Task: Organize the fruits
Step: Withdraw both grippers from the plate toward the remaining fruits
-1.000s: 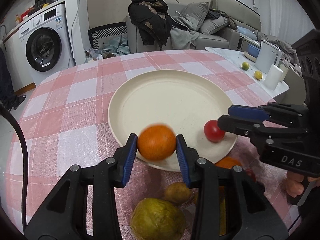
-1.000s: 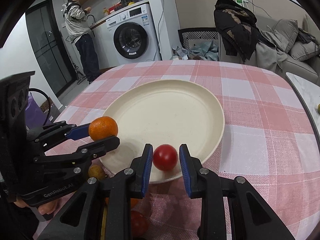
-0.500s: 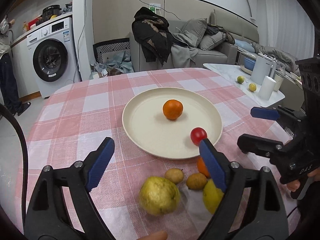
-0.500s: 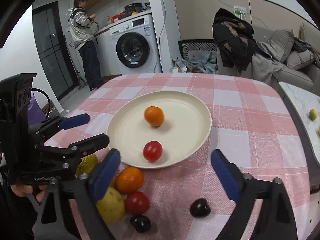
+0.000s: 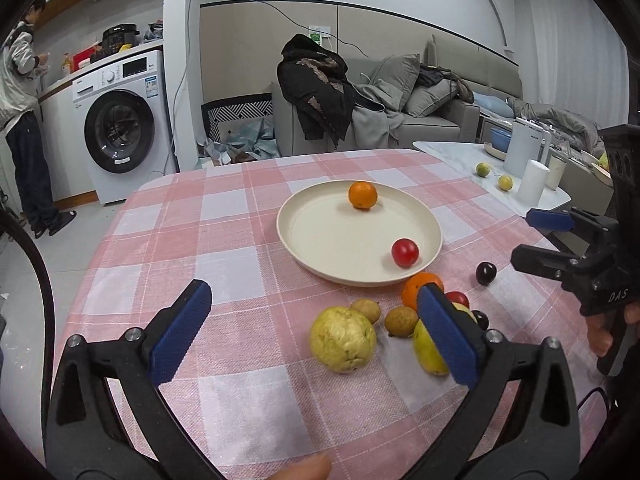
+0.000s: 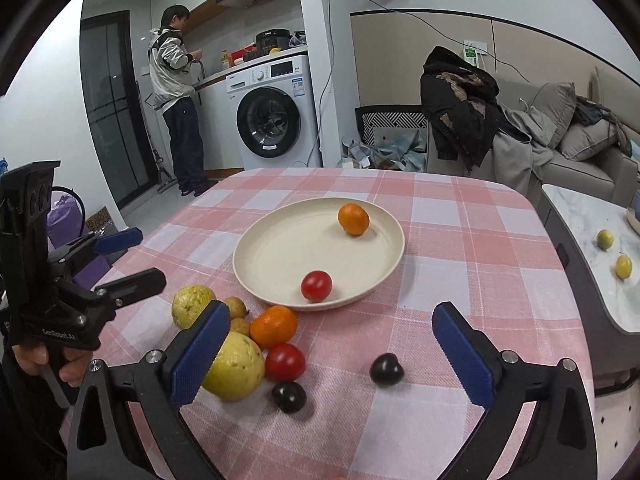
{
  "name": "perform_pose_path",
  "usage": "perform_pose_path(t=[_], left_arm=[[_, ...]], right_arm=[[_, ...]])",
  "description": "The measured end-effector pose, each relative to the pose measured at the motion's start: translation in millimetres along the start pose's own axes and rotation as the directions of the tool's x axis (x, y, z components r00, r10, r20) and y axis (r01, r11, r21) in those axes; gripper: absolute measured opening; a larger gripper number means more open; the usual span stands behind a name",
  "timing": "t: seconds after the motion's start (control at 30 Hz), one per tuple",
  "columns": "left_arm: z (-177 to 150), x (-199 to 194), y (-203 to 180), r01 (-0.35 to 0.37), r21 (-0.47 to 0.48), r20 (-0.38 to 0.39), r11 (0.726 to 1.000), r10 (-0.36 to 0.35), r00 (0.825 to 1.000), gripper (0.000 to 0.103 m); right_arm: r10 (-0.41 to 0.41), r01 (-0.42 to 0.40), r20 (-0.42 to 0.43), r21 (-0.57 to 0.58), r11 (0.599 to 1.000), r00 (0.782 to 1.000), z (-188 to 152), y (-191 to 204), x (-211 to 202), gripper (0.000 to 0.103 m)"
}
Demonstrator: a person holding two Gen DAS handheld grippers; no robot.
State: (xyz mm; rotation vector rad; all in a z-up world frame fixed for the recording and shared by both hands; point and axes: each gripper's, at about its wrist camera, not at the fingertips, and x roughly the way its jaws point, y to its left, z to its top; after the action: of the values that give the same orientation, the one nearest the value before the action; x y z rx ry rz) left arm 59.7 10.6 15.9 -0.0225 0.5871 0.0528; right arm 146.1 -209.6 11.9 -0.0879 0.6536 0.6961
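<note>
while the left gripper [image 5: 312,332] hangs wide open with nothing between its pads, having just been opening, most of the fruit waits on the checked tablecloth [image 6: 460,240]: two pale green guavas [image 6: 191,306], two small brown fruits [image 6: 236,307], an orange [image 6: 274,326], a red tomato [image 6: 285,361] and two dark plums [image 6: 386,368]. further in, the cream plate [image 6: 260,248] already holds an orange fruit [image 6: 353,219] near its far rim and a tomato [image 6: 316,285] near its front. on the right, the right gripper [image 6: 328,354] has likewise just opened and is empty. by this reading two pieces are placed and eight remain.
</note>
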Motion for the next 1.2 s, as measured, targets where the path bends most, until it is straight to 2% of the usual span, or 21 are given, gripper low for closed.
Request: perform_pose_path(t=[0.2, 0.67, 0.97, 1.2], left_arm=[[-2, -10, 9, 0.001, -0.034, -0.004, 0.999, -0.001, 1.0, 0.102], [-7, -3, 2, -0.004, -0.015, -0.027, 1.0, 0.003, 1.0, 0.102], [-13, 14, 3, -0.009, -0.016, -0.078, 1.0, 0.008, 0.997, 0.102], [-17, 27, 9, -0.007, -0.046, -0.12, 0.999, 0.001, 0.993, 0.102]], right_arm=[[-0.039, 0.039, -0.031, 0.008, 0.999, 0.999, 0, -5, -4, 0.103], [-0.114, 0.115, -0.081, 0.009, 0.993, 0.99, 2, -21, -6, 0.103], [-0.117, 0.126, -0.185, 0.04, 0.991, 0.976, -14, -38, 19, 0.103], [-0.085, 0.096, -0.228, 0.036, 0.995, 0.97, -22, -35, 32, 0.102]])
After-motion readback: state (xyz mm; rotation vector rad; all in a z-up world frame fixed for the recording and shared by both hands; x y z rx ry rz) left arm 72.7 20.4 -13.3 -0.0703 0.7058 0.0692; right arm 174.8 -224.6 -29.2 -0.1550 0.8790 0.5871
